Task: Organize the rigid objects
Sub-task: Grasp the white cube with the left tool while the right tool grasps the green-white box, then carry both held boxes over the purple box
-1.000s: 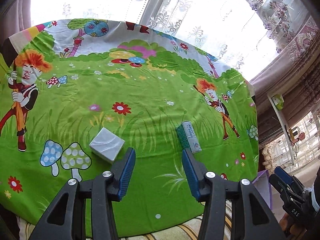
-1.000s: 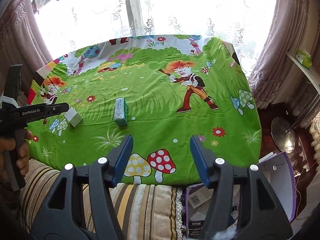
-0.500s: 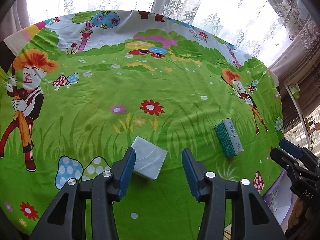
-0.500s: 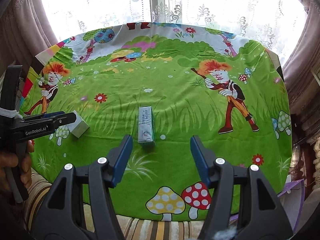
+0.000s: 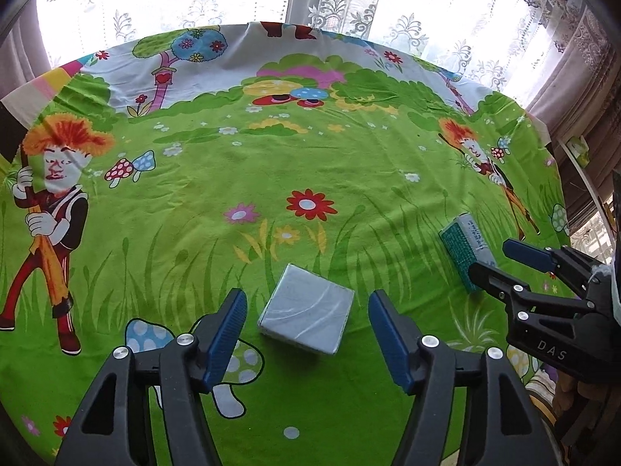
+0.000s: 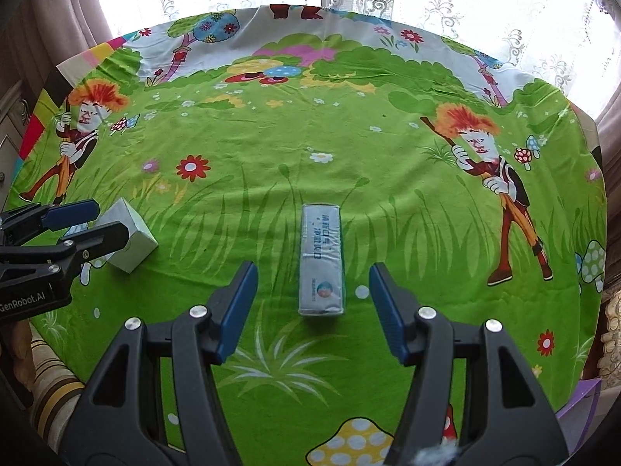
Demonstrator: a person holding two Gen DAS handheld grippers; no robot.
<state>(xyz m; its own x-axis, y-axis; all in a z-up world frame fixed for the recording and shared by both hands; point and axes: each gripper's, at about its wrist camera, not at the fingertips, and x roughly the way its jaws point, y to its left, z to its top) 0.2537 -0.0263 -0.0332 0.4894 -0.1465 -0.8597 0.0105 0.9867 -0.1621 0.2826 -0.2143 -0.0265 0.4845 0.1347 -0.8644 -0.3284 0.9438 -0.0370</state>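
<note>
Evidently both tools line up for pickups: the left gripper (image 5: 306,334), jaws opening and empty, straddles the squarish silver-grey wrapped box (image 5: 306,320); the right gripper (image 6: 312,306), half spread and empty, frames the long pale carton (image 6: 321,260), possibly toothpaste, on the green cartoon-print cloth (image 6: 388,209).

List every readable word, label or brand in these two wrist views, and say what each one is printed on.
"DAS": on the black body of the right tongs, seen in the left wrist view.
"GenRobot.AI": on the body of the left tongs, seen in the right wrist view.
Long box: blue print and a round logo, too blurred to read.
Square box: no text visible.
</note>
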